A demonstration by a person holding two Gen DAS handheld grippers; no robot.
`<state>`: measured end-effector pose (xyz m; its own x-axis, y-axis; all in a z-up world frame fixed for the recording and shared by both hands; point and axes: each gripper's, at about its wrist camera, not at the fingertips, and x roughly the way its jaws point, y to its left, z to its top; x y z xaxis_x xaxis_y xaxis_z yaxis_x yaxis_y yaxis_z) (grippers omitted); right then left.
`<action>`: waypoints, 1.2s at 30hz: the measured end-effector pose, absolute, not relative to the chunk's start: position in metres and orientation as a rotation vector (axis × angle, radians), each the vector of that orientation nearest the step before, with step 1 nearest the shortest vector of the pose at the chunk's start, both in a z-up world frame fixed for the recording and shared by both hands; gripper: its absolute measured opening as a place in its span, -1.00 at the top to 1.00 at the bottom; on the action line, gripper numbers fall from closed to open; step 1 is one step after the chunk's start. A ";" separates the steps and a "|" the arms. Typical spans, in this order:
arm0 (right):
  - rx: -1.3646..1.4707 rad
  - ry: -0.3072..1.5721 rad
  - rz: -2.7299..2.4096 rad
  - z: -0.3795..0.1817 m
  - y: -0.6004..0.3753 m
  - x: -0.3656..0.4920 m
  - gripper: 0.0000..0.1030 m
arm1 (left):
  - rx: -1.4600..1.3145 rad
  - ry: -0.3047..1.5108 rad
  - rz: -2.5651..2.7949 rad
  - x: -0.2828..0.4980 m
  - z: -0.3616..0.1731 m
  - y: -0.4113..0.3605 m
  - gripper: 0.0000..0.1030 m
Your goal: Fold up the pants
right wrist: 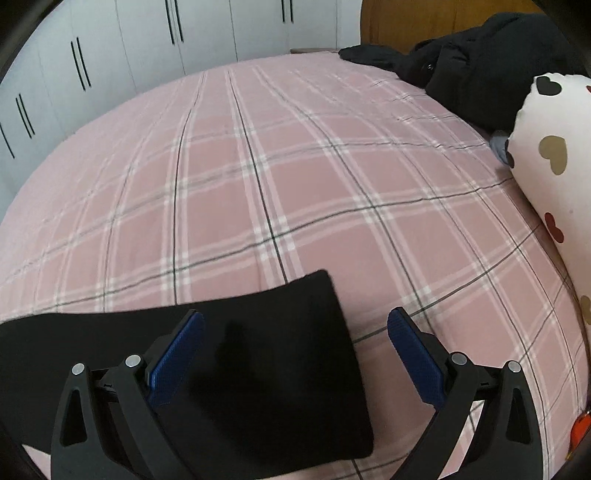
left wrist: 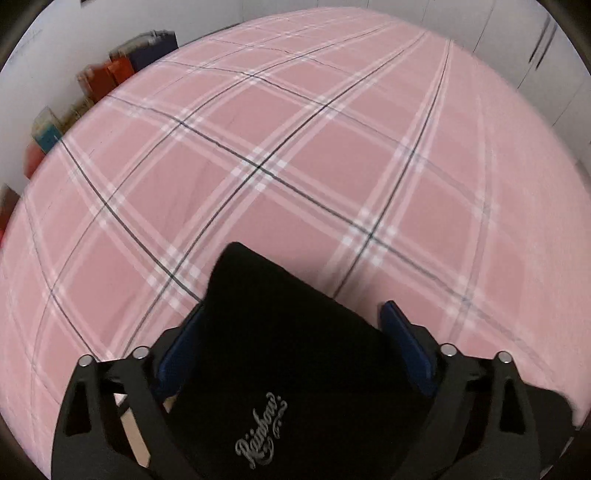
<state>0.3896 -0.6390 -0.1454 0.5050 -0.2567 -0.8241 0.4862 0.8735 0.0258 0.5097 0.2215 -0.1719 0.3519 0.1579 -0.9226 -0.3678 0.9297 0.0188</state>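
Pants [left wrist: 280, 354]: black, folded flat, lying on bed at near edge of both views. Silver script logo [left wrist: 260, 432] shows on near part in left wrist view. Far corner [left wrist: 236, 248] rounded, pointing away over the sheet. In right wrist view the pants [right wrist: 258, 369] run from left edge toward centre, far right corner [right wrist: 321, 275] sits on the plaid.

Left claw [left wrist: 291, 314]: wide open, blue pads spread to either side of the fabric. Left pad [left wrist: 184, 347] partly behind cloth edge, right pad [left wrist: 404, 343] just beside it. Nothing pinched; pants fill the gap betw. fingers. Can't tell if tips touch cloth.

Right claw [right wrist: 295, 319]: wide open too, nothing gripped. Left pad [right wrist: 177, 358] over black cloth, right pad [right wrist: 415, 354] over bare sheet, just right of pants edge.

Bed [right wrist: 295, 184]: pink plaid sheet w/ white and dark lines, mostly smooth, few light creases far side.

Far right, right wrist view: dark clothing pile [right wrist: 480, 70] against wooden headboard [right wrist: 406, 22]; white pillow w/ heart print [right wrist: 550, 155] near it, well apart from pants.

Far left, right wrist view: white wardrobe doors [right wrist: 110, 55] w/ dark slim handles.

Left wrist view, far left: coloured boxes or bags [left wrist: 110, 70] beside bed by wall, blurred.
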 end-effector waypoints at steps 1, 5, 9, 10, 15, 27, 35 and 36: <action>0.258 0.943 -0.445 -0.148 -0.636 0.391 -0.56 | -0.169 1.147 0.340 0.510 -0.170 0.216 -0.36; 0.297 0.980 -0.376 -0.156 -0.630 0.398 0.87 | -0.235 1.124 0.295 0.503 -0.154 0.214 0.55; 0.272 0.897 -0.353 -0.127 -0.619 0.385 0.88 | -0.281 1.050 0.254 0.483 -0.118 0.212 0.61; 0.264 0.863 -0.345 -0.110 -0.617 0.376 0.88 | -0.287 1.032 0.240 0.476 -0.106 0.213 0.62; 0.184 0.722 -0.297 -0.032 -0.601 0.321 0.89 | -0.365 0.946 0.085 0.410 -0.030 0.229 0.65; -0.050 0.727 -0.190 -0.044 -0.521 0.111 0.88 | -0.332 0.997 -0.025 0.218 -0.048 0.282 0.66; 0.092 0.841 -0.317 -0.110 -0.531 0.036 0.02 | -0.705 0.966 0.078 0.161 -0.111 0.321 -0.12; 0.116 0.823 -0.322 -0.106 -0.528 0.027 -0.01 | -0.770 0.932 0.062 0.151 -0.109 0.324 -0.25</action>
